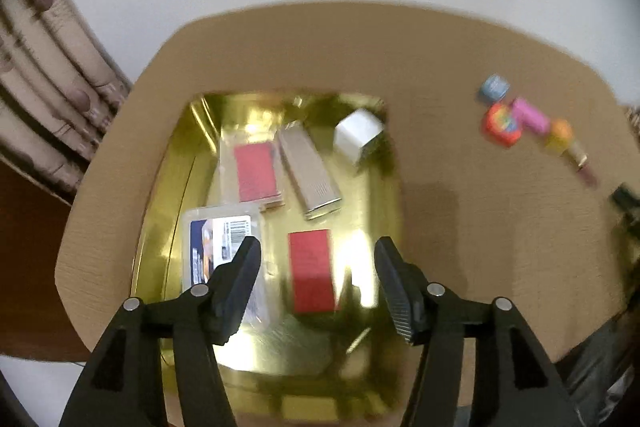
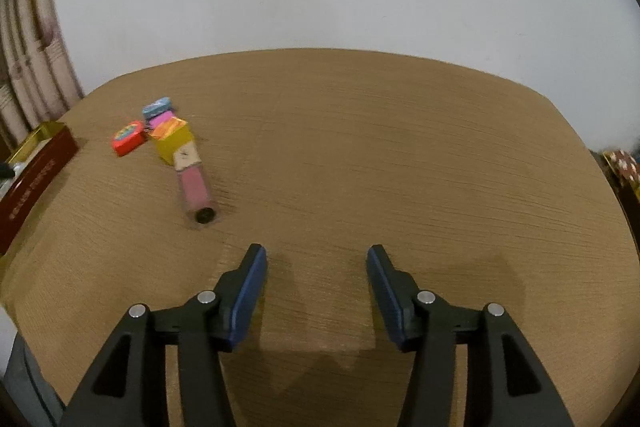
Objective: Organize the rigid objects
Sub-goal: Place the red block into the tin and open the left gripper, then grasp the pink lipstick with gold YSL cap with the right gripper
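In the left wrist view my left gripper (image 1: 316,247) is open and empty, held above a gold-lined box (image 1: 176,163). In the box lie a red card (image 1: 311,269), a second red card in a clear sleeve (image 1: 256,173), a silver flat bar (image 1: 308,173), a white cube (image 1: 358,133) and a clear packet with a label (image 1: 220,243). My right gripper (image 2: 316,255) is open and empty over bare table. To its far left lie a pink tube (image 2: 195,193), a yellow block (image 2: 172,143), a red round tin (image 2: 128,137) and a blue tin (image 2: 157,107).
The box's dark red outer wall (image 2: 32,183) shows at the left edge of the right wrist view. The small items also show in the left wrist view as a cluster (image 1: 520,119) to the box's right. A curtain (image 1: 52,79) hangs left of the brown table (image 2: 400,155).
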A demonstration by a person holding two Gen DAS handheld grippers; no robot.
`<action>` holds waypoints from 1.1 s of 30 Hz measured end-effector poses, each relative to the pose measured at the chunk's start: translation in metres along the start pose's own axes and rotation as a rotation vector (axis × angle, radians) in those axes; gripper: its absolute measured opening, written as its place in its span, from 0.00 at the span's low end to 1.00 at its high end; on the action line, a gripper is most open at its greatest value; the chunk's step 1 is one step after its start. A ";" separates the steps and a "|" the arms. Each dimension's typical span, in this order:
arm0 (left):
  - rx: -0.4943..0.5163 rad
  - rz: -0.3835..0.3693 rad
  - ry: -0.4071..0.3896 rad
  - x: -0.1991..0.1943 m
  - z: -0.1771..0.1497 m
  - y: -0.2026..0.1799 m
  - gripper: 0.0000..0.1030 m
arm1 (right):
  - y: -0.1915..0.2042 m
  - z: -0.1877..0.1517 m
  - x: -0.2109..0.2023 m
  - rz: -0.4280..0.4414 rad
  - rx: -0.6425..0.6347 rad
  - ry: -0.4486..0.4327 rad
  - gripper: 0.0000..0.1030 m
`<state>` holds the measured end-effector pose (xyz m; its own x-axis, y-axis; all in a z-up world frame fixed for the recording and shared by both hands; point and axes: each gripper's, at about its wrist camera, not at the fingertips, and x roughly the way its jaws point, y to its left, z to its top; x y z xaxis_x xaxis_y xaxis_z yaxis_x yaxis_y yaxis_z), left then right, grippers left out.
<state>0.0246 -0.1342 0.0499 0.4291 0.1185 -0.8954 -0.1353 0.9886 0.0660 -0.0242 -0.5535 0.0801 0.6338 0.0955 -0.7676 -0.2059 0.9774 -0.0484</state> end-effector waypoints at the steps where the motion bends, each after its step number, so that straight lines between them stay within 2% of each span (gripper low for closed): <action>1: -0.022 -0.021 -0.041 -0.015 -0.005 -0.003 0.58 | 0.004 0.002 -0.001 0.015 -0.019 -0.001 0.52; 2: -0.042 -0.042 -0.079 -0.028 -0.011 -0.007 0.67 | 0.012 0.005 -0.003 0.041 -0.047 0.003 0.52; 4: -0.084 -0.089 -0.151 -0.053 -0.030 -0.018 0.77 | 0.026 0.012 -0.006 0.078 -0.096 0.001 0.52; 7: -0.127 -0.147 -0.214 -0.079 -0.061 -0.033 0.79 | 0.044 0.026 -0.005 0.127 -0.162 0.010 0.52; 8: -0.127 -0.150 -0.216 -0.082 -0.067 -0.039 0.84 | 0.052 0.033 -0.002 0.134 -0.194 0.016 0.52; 11: -0.125 -0.123 -0.237 -0.090 -0.097 -0.060 0.85 | 0.065 0.048 0.012 0.138 -0.261 0.071 0.52; 15: -0.145 -0.120 -0.216 -0.093 -0.124 -0.077 0.86 | 0.076 0.057 0.029 0.138 -0.310 0.126 0.52; 21: -0.127 -0.056 -0.178 -0.085 -0.155 -0.082 0.86 | 0.085 0.069 0.055 0.140 -0.318 0.195 0.52; 22: -0.130 -0.044 -0.170 -0.082 -0.157 -0.080 0.86 | 0.084 0.069 0.057 0.139 -0.317 0.206 0.50; 26: -0.169 -0.043 -0.138 -0.074 -0.169 -0.069 0.86 | 0.085 0.074 0.071 0.131 -0.290 0.258 0.20; 30: -0.229 -0.034 -0.135 -0.071 -0.176 -0.054 0.86 | 0.085 0.073 0.066 0.122 -0.267 0.275 0.19; 33: -0.279 -0.028 -0.144 -0.073 -0.183 -0.042 0.86 | 0.084 0.072 0.052 0.199 -0.191 0.279 0.19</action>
<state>-0.1647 -0.2010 0.0319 0.5552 0.1233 -0.8225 -0.3533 0.9302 -0.0991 0.0455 -0.4531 0.0821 0.3462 0.1990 -0.9168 -0.4557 0.8899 0.0211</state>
